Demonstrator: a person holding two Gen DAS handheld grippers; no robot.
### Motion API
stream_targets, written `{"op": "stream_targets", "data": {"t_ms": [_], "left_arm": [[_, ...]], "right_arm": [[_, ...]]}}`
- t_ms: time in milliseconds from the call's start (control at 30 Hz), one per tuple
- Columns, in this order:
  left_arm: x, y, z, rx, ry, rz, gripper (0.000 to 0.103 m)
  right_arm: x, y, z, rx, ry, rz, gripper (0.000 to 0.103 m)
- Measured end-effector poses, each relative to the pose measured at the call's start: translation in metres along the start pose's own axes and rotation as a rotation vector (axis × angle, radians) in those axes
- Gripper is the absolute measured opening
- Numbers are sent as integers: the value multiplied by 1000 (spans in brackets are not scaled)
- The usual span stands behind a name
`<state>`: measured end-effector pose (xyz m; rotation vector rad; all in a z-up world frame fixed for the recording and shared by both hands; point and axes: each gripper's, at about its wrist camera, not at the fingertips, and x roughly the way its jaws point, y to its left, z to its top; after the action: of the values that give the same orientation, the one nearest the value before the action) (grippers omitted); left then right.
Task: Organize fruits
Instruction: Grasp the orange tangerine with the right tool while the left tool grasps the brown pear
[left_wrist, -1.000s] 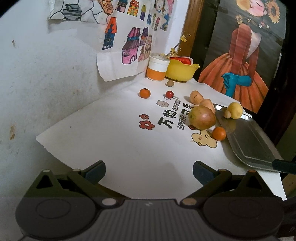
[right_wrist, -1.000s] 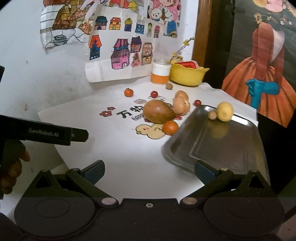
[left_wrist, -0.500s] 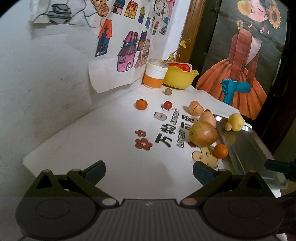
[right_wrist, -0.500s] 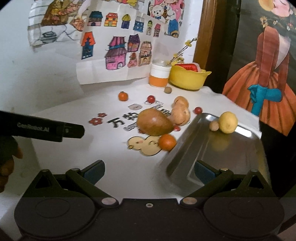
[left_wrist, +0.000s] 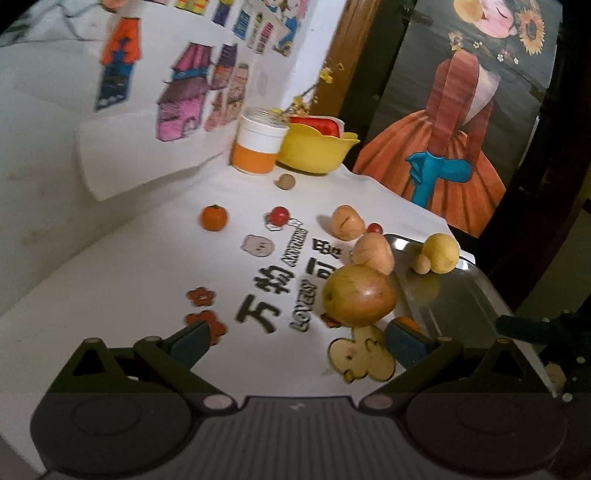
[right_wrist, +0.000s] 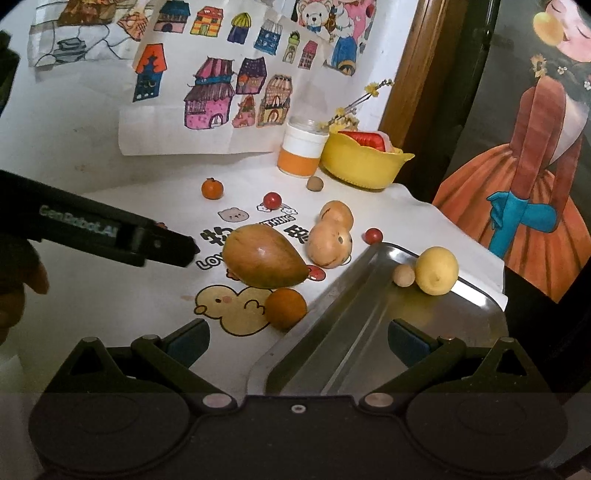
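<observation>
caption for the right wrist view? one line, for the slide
Open right tongs hover over the metal tray holding a yellow fruit; mango and orange wait beside it.

Two low, near wrist views, both toward the fruit-strewn table (left_wrist: 122, 280)

Both views are dim and warm-toned, with dark vignetted corners and strong fisheye bending at the edges. The left wrist view is smeared by motion blur, worst in the upper left; the right wrist view is sharper. Glare streaks the tray (right_wrist: 388, 314), and a bright spot sits on the mango (right_wrist: 264, 262).
</observation>
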<state>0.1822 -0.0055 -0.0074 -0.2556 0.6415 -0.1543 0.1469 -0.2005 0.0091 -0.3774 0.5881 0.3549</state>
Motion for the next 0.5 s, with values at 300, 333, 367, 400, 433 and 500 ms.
{"op": "stream_targets", "data": {"t_ms": [300, 333, 367, 400, 433, 500], "left_arm": [[39, -16, 13, -7, 24, -80, 102], [42, -17, 13, -7, 29, -89, 102], [46, -18, 15, -9, 35, -100, 102], [48, -19, 15, -12, 39, -106, 102], [51, -19, 16, -15, 44, -113, 102], [55, -18, 17, -24, 55, -124, 102]], "right_arm": [[14, -2, 3, -65, 5, 9, 94], [15, -2, 3, -72, 6, 16, 91], [17, -1, 4, -82, 8, 23, 88], [19, 0, 5, -91, 8, 28, 88], [21, 1, 6, -101, 8, 31, 86], [24, 3, 8, -116, 9, 36, 82]]}}
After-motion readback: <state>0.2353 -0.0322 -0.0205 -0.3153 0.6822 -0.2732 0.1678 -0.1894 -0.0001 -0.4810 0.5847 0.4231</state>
